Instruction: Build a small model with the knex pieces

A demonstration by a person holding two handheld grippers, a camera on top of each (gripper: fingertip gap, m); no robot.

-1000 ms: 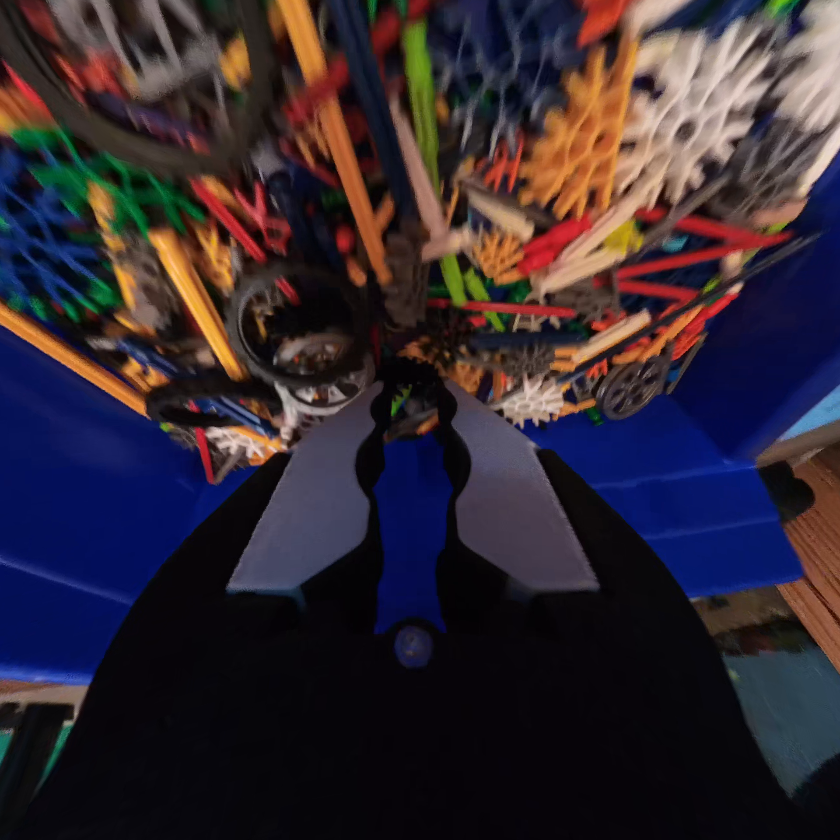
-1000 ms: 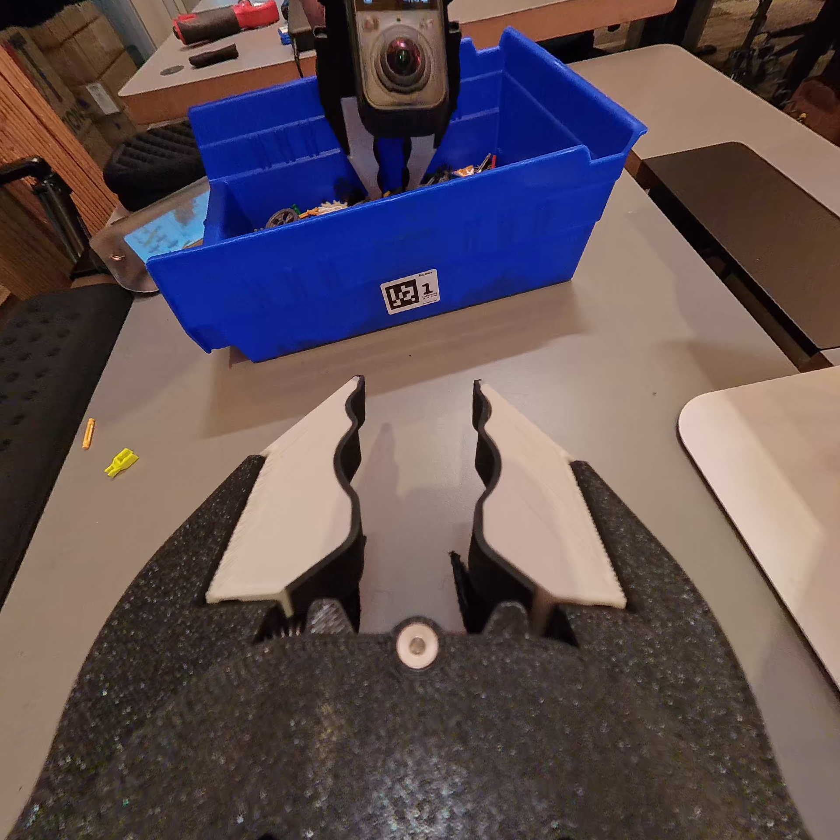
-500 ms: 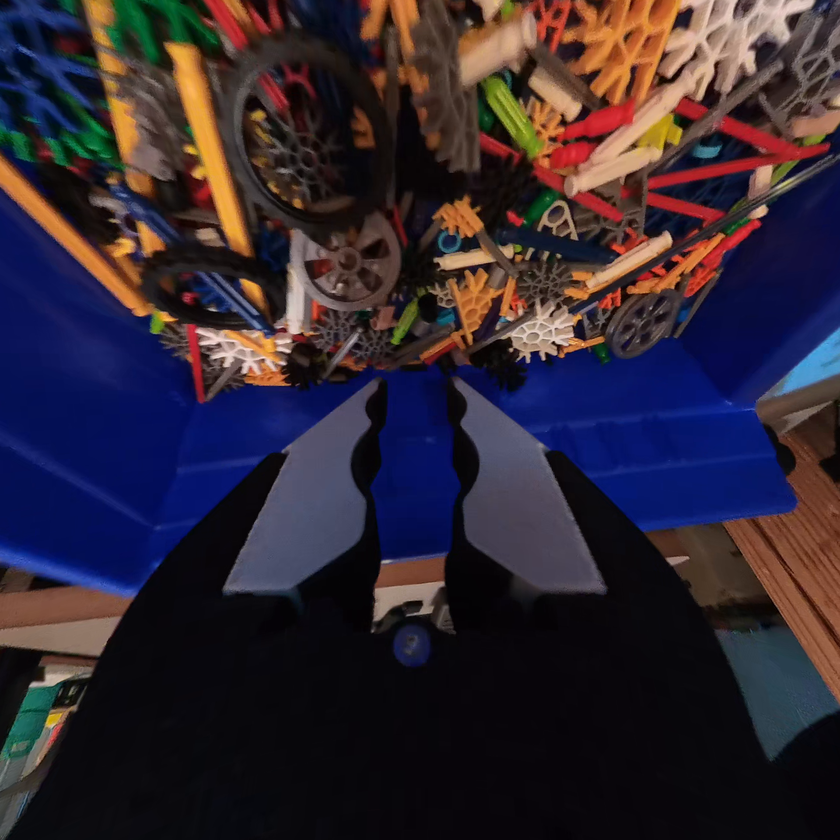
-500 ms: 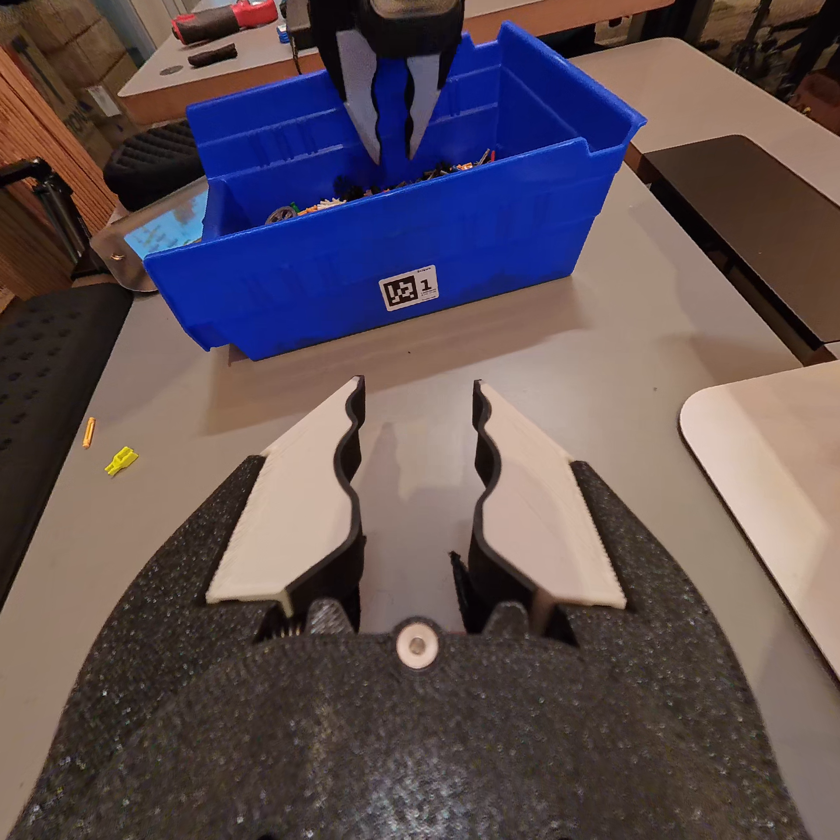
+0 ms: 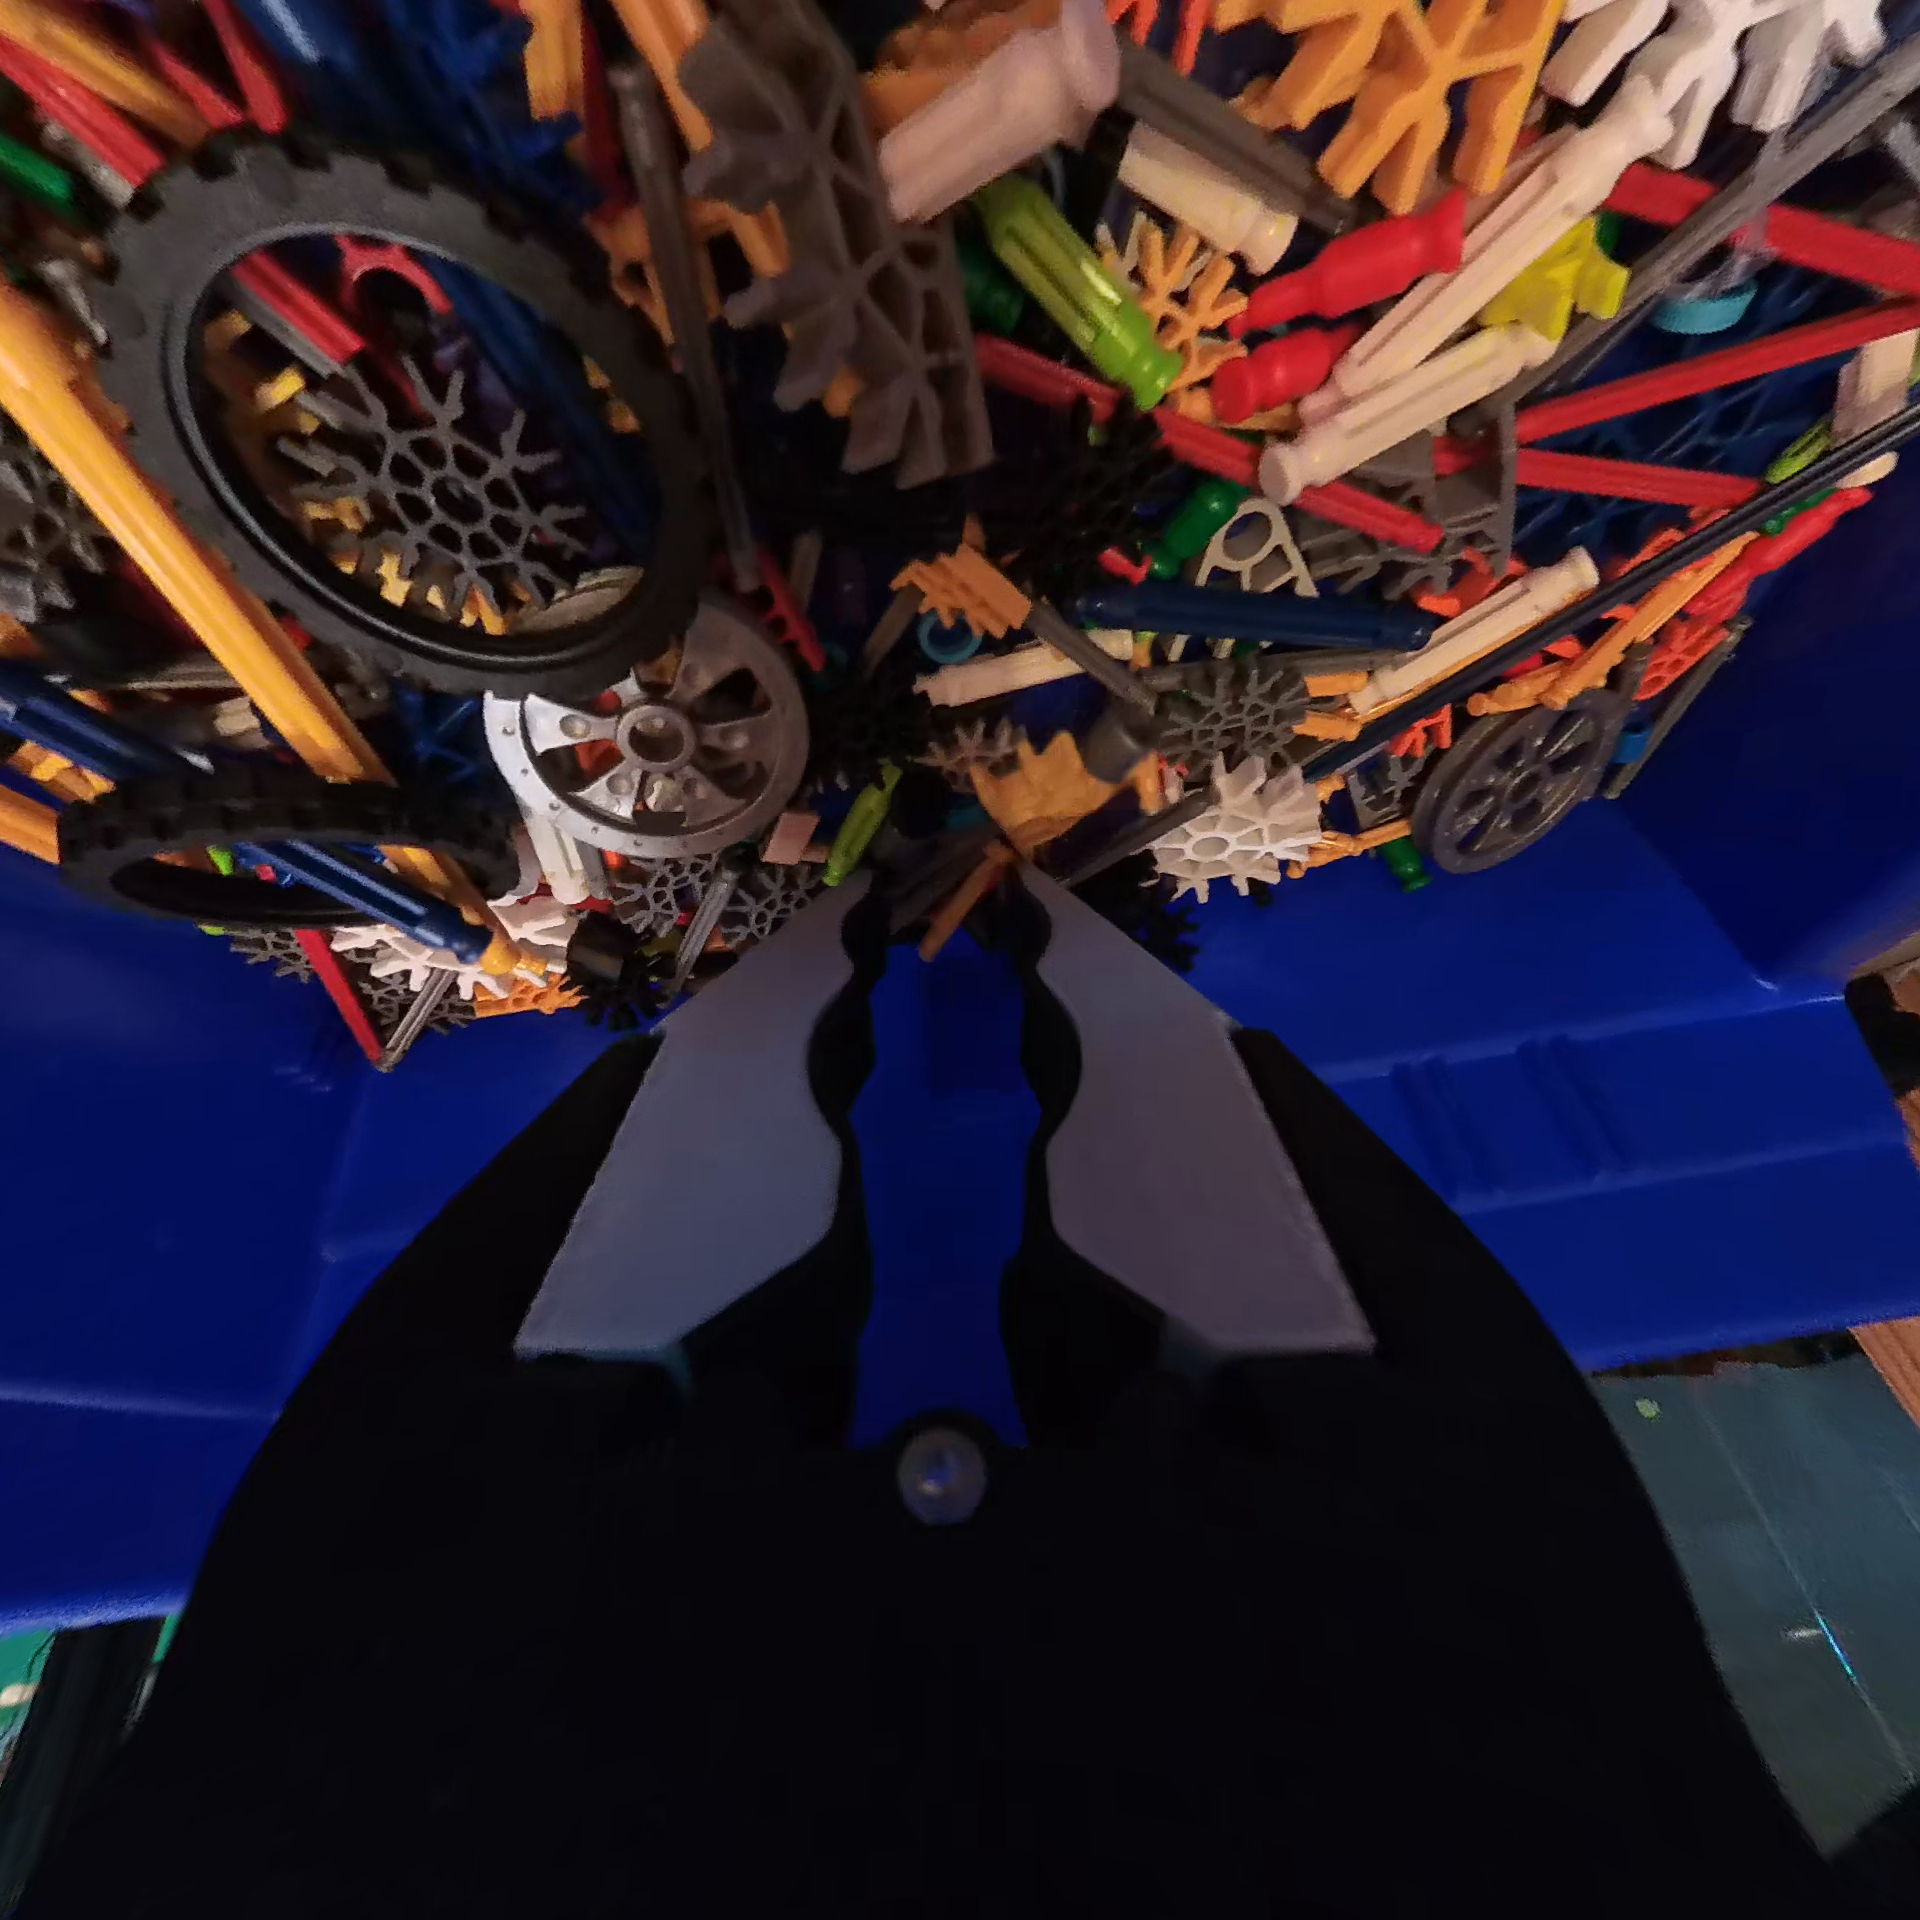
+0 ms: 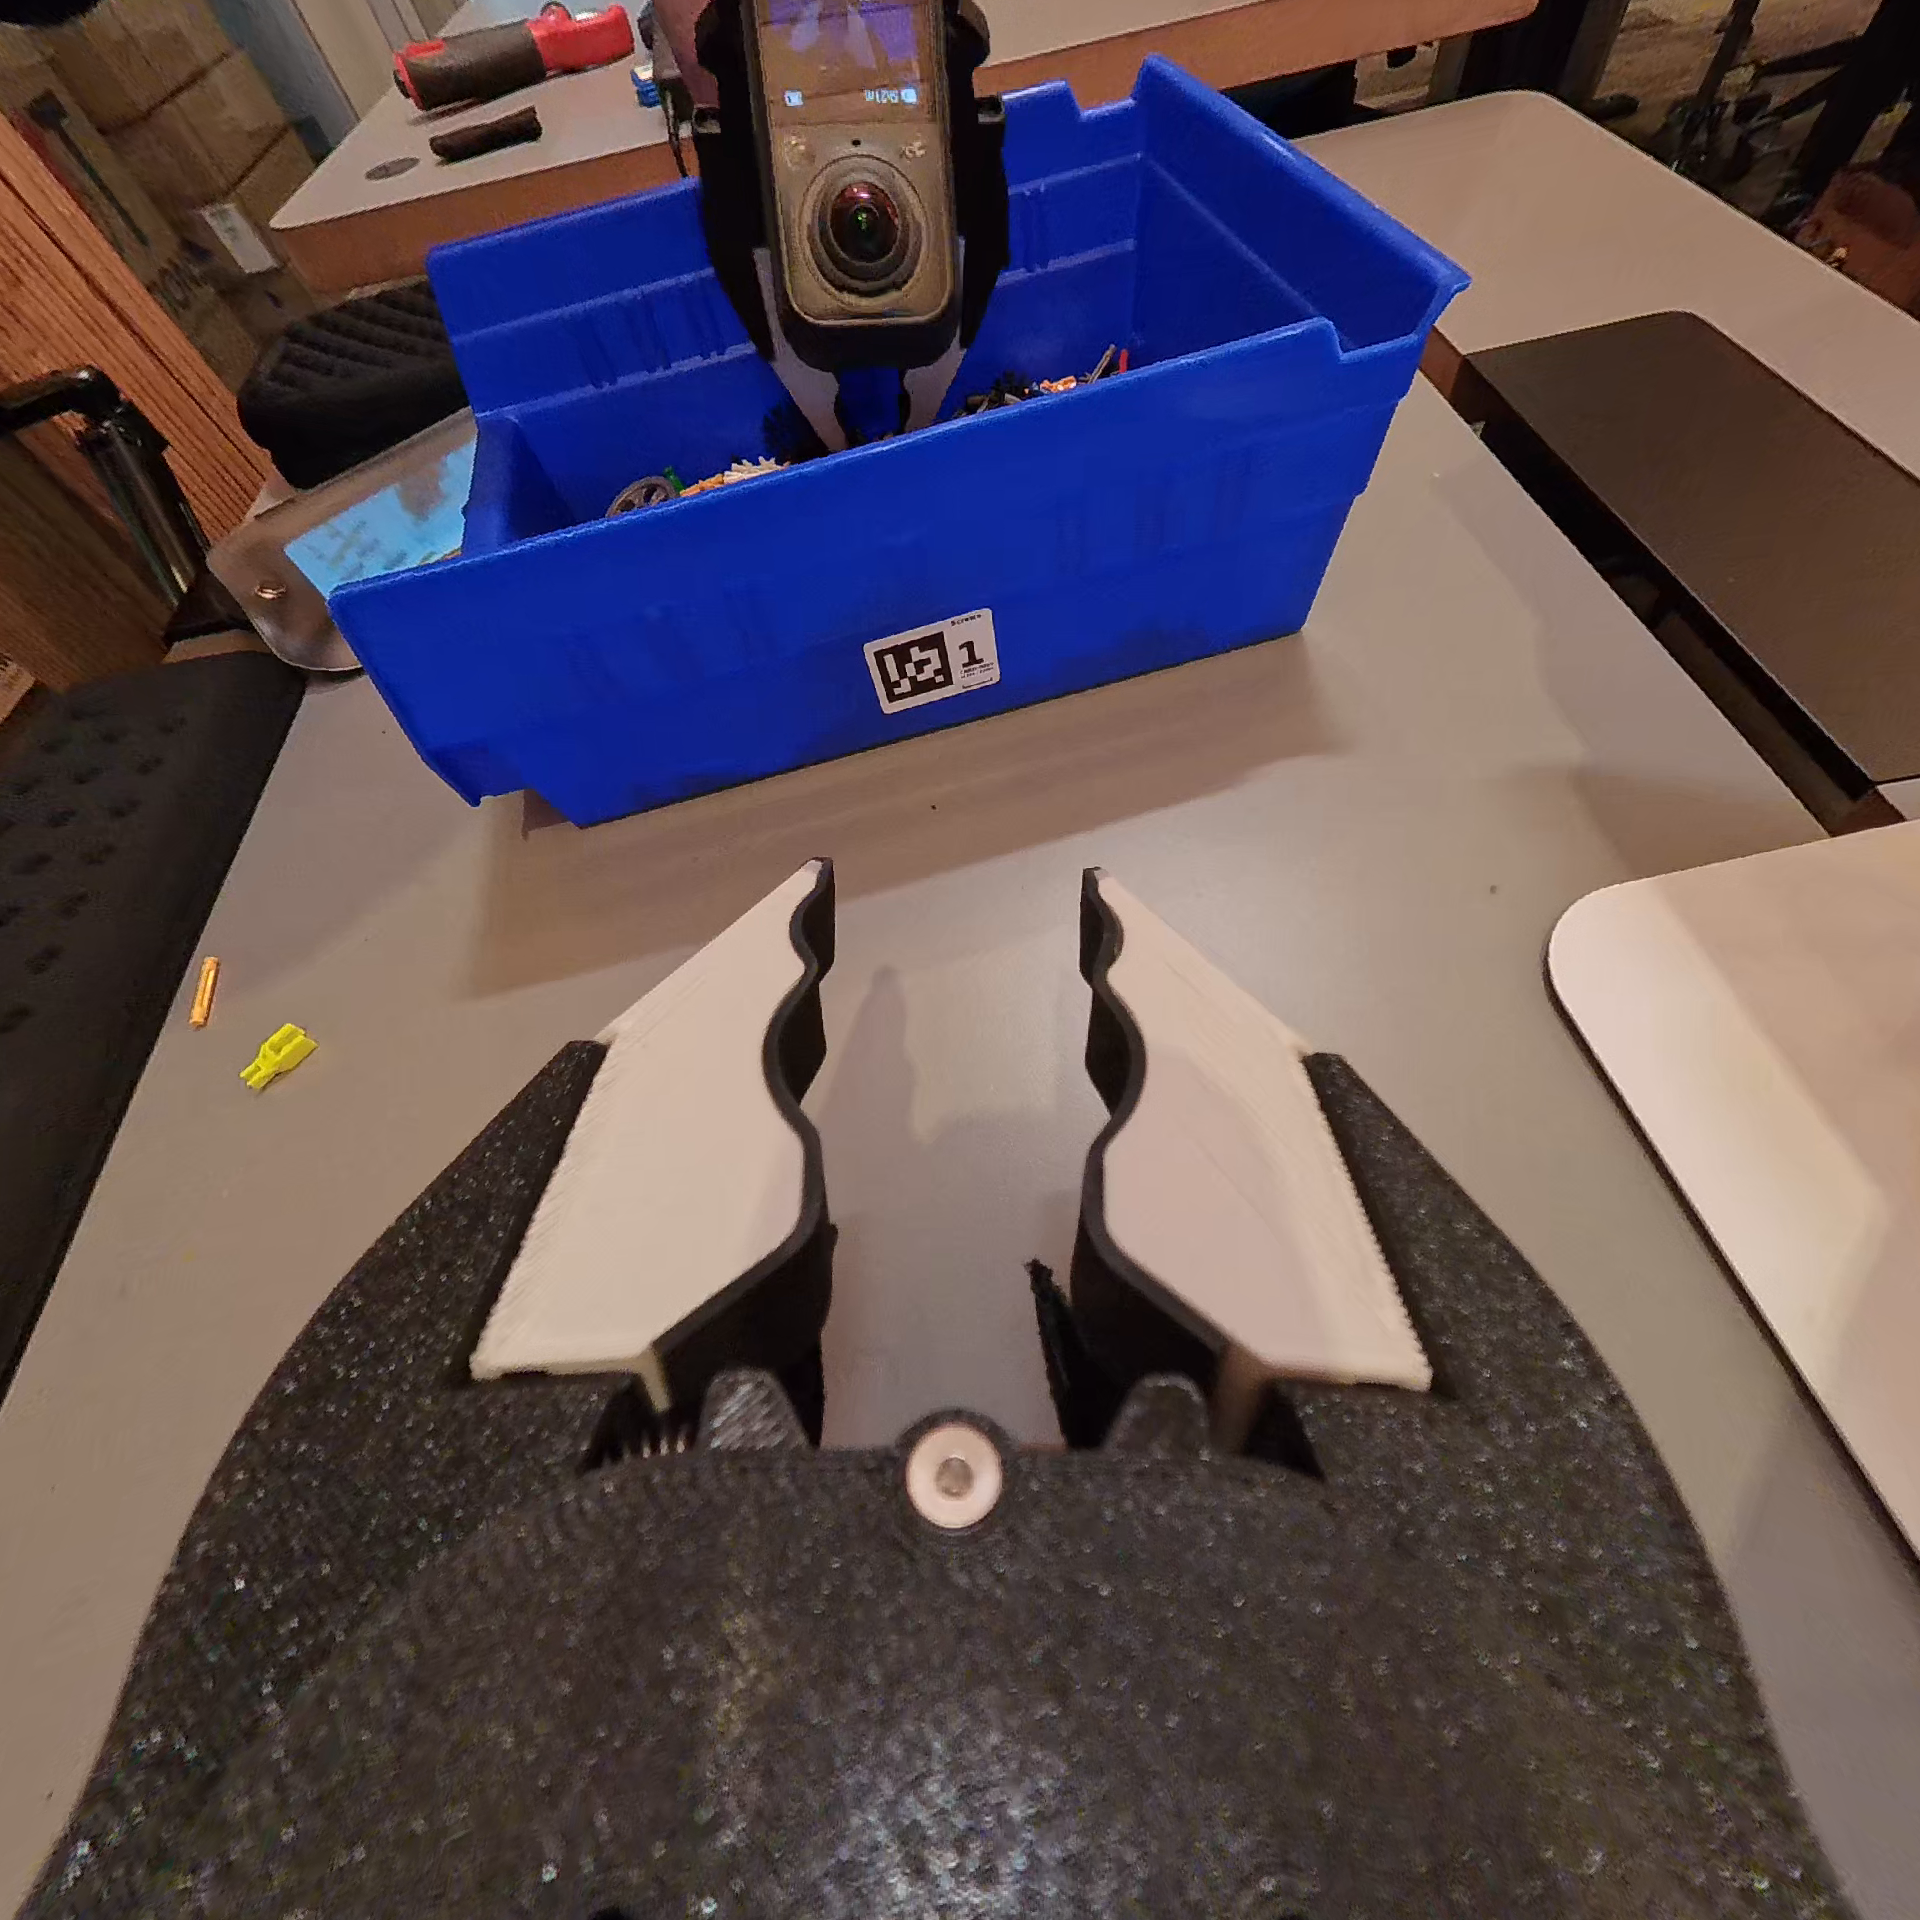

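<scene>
The left tongs (image 5: 940, 894) reach down into the blue bin (image 6: 831, 623), their tips parted by a narrow gap at the near edge of a heap of plastic construction pieces (image 5: 1039, 520). A short orange rod (image 5: 961, 904) and some dark rods lie across that gap, right at the tips; whether the fingers pinch any of them cannot be told, though the fingers are plainly not closed together. Just beyond the tips to the left sits a silver spoked wheel (image 5: 649, 743), with a large black tyre (image 5: 416, 416) farther off behind it, a white snowflake connector (image 5: 1231, 831) to the right, and a small grey wheel (image 5: 1517, 779) against the right wall.

In the right wrist view the left tongs' camera body (image 6: 857, 197) hangs over the middle of the bin, the fingers dipping among the pieces.

The right tongs (image 6: 956, 883) hover over the bare grey table (image 6: 1351, 831), near side of the bin and well apart from it, spread wide and holding nothing. A small yellow piece (image 6: 275, 1055) and an orange peg (image 6: 205, 992) lie loose on the table far to their left, and a pale board (image 6: 1766, 1091) lies to their right.
</scene>
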